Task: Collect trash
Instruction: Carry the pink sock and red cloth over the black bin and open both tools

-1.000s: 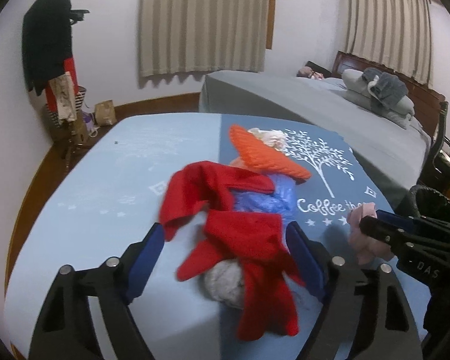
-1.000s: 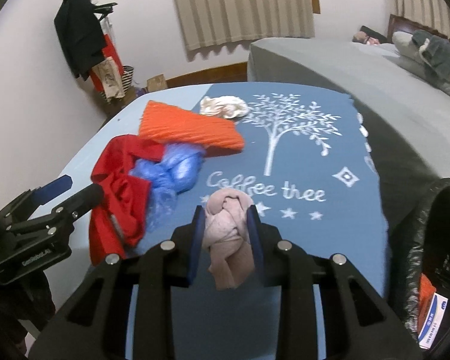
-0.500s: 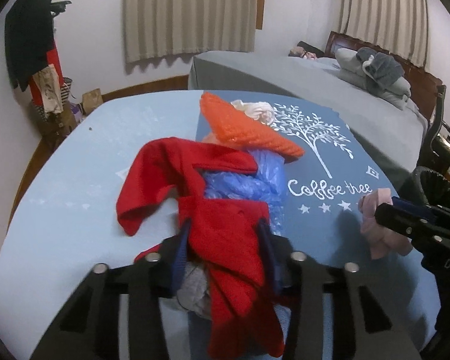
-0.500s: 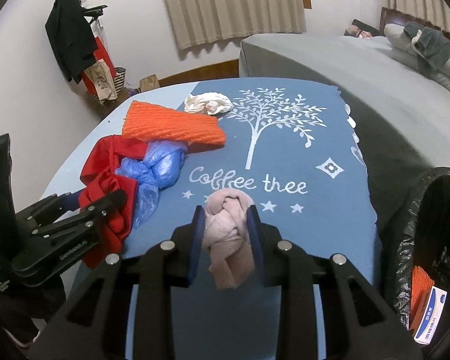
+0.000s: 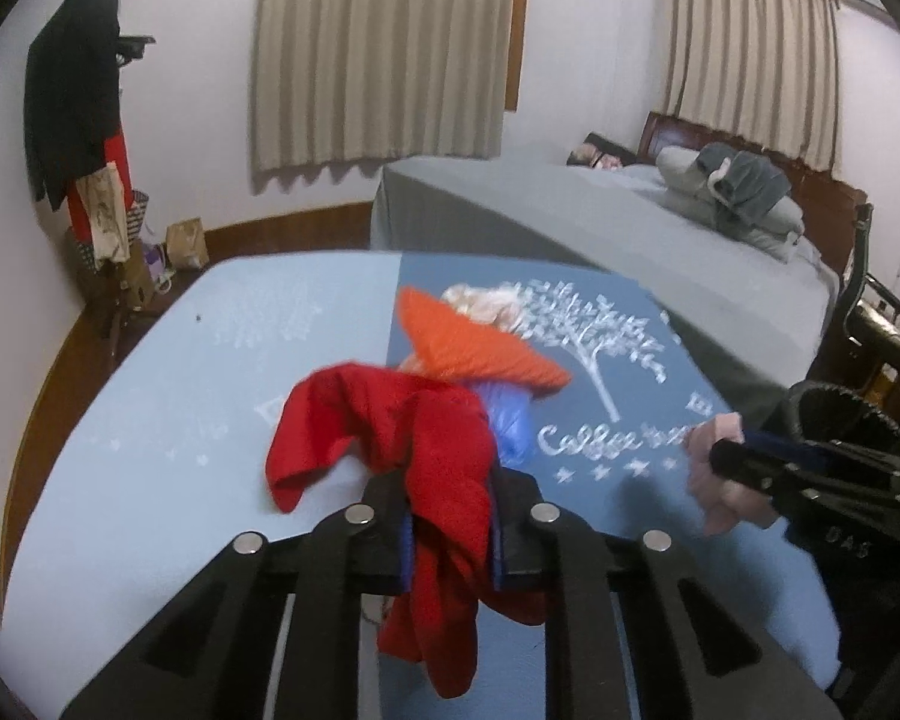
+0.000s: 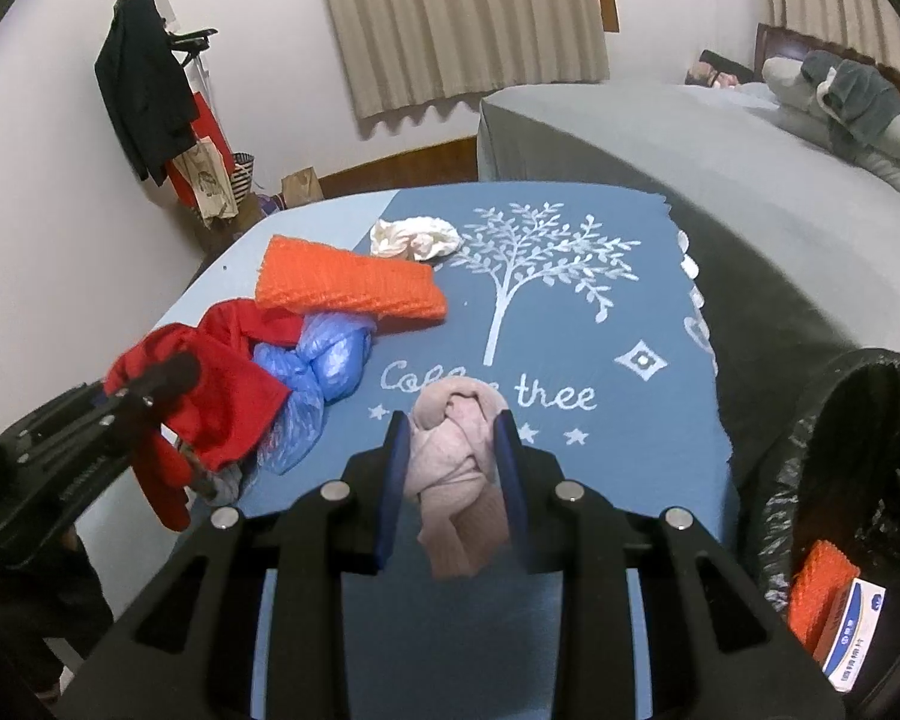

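Red rag is pinched in the left gripper, whose jaws have just been closing on it, near the table's left edge. Right gripper clamps a knotted pink cloth by the front edge, bin beside it.

bed: grey cover | curtains: drawn | coat rack: dark coat | pillows: piled on bed

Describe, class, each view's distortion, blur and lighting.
Left wrist view: fisheye bends the curtains, dark corners; red cloth slightly motion-blurred. Right wrist view: same bowing, sharper pink cloth; lighting dim and even, with soft shadows and no glare.
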The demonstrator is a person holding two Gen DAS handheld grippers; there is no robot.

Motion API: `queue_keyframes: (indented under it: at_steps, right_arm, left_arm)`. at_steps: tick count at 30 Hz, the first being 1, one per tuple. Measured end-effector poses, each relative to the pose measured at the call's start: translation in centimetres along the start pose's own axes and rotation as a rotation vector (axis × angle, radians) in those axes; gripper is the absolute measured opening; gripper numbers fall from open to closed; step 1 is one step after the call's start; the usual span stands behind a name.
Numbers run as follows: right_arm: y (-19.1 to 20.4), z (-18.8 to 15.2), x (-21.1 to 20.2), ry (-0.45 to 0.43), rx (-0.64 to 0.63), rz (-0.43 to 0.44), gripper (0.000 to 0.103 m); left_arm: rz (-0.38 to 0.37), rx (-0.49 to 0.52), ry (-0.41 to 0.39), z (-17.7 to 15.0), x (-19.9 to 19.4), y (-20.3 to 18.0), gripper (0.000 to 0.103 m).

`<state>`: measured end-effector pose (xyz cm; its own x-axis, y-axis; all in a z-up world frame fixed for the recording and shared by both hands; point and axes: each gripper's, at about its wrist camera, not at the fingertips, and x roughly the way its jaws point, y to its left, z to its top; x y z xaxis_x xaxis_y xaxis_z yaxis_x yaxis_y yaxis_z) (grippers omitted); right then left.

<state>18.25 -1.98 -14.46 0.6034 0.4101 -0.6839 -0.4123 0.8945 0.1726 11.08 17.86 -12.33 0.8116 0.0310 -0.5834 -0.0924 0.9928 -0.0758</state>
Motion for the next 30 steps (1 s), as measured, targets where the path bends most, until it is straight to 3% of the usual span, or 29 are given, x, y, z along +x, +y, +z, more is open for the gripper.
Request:
queue_keyframes:
  at_steps: [14, 30]
  right_arm:
    - [-2.4, 1.0, -3.8, -0.057, 0.021, -0.042, 0.028]
    - [-8.2, 0.5, -10.0, -0.13, 0.08, -0.178, 0.028]
  left_arm:
    - [-0.085, 0.032, -0.064, 2.2, -1.8, -4.7, 0.018]
    - [-0.237, 0.11, -0.082, 3.3, -2.2, -12.3, 0.018]
